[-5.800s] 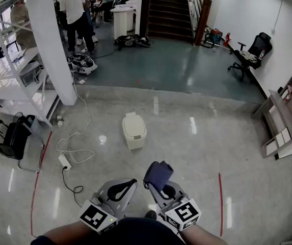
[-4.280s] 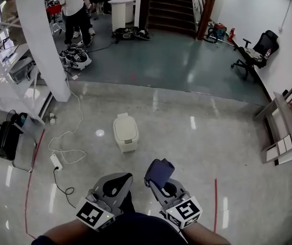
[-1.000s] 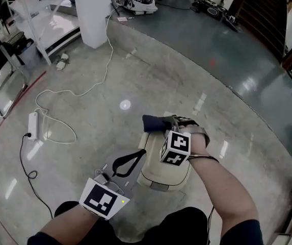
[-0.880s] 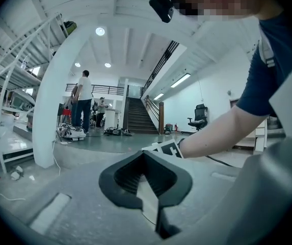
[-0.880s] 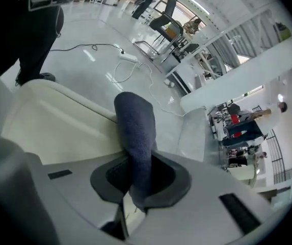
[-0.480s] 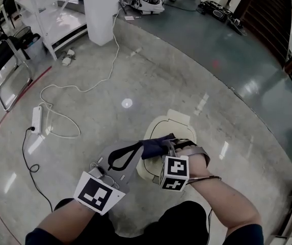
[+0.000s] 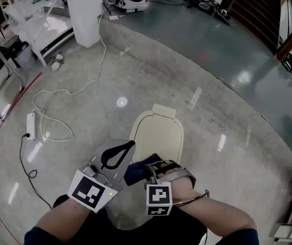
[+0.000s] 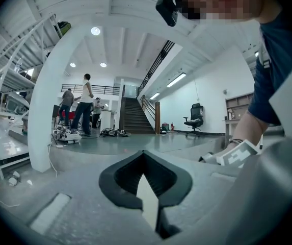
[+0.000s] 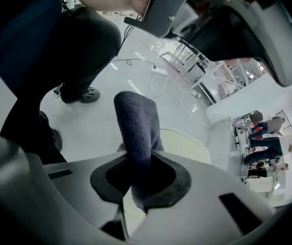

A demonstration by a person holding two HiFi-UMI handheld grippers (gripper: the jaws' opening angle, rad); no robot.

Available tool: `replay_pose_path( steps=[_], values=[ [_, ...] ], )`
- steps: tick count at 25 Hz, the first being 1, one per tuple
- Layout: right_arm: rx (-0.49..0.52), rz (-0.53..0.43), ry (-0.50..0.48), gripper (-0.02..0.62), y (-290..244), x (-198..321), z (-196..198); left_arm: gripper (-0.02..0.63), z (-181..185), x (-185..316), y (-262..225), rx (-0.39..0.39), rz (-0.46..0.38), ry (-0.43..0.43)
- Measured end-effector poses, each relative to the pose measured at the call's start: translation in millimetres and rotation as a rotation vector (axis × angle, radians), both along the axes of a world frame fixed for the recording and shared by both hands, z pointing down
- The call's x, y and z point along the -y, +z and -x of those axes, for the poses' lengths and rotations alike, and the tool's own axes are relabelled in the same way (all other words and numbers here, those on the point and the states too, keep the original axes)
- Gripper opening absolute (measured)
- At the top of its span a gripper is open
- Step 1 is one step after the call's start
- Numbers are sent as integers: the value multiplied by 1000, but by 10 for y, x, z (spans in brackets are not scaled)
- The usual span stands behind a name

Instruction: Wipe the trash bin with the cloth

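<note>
Floor w/ bin: R tool, pointing left, clamps cloth.

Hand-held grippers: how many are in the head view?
2. The left hand-held gripper, shut, is beside the cream plastic trash bin; the right hand-held gripper holds a dark blue cloth at its near end.

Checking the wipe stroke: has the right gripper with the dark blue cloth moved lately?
Yes. The right gripper and its dark blue cloth swept over the cream plastic trash bin, from its far end to its near edge.
</note>
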State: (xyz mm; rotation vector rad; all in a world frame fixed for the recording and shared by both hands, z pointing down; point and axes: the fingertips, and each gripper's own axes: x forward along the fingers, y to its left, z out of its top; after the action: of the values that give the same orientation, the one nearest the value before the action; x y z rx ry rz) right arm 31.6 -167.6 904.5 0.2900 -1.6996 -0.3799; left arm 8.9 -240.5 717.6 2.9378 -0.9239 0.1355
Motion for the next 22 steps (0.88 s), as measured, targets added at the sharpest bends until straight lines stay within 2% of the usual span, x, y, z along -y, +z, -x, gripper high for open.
replay_pose_path(
  steps=[5, 9, 13, 17, 22],
  values=[
    [41, -25, 45, 52, -181, 18, -170, -3, -144, -49, -81, 15, -16, 33],
    [34, -118, 136, 52, -373, 569, -521, -3, -210, -37, -173, 16, -39, 42],
    [-25, -184, 231, 52, -351, 1258, -935, -3, -260, -37, -158, 25, -50, 47],
    [-63, -167, 325, 52, -124, 1716, -1273, -3, -347, -67, -103, 38, -56, 64],
    [-67, -153, 369, 52, 28, 1860, -1413, -3, -440, -76, -42, 40, -47, 75]
  ],
)
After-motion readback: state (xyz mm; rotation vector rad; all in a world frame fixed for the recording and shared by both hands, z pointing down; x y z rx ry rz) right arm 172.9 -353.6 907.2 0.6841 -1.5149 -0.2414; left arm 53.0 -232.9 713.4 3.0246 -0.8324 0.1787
